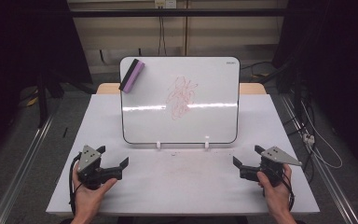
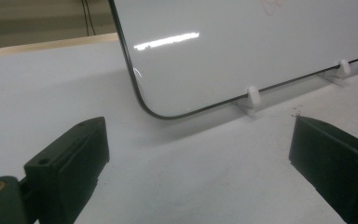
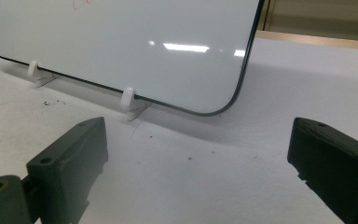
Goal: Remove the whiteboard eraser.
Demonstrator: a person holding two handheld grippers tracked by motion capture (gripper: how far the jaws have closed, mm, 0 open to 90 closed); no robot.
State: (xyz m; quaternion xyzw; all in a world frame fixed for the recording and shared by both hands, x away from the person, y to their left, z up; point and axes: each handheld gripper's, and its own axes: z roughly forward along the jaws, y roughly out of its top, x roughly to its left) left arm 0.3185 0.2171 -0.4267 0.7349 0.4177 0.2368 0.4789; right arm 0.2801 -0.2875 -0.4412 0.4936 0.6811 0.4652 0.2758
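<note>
- The eraser — a purple block with a black felt side — is seen stuck to the whiteboard at its upper left corner, tilted, with its long axis running from about 1 o'clock down to 7 o'clock.
- The red scribble is found near the middle of the board, at about 4 o'clock from the eraser.
- The left tool is held low on the surface with jaws spread wide and nothing between them; the eraser lies at roughly 12 to 1 o'clock from it.
- The right tool is likewise held wide apart and empty; the eraser lies at about 10 o'clock, well apart.
- The left tool is judged the nearer — a reach up past the board's left edge would be called for.
</note>
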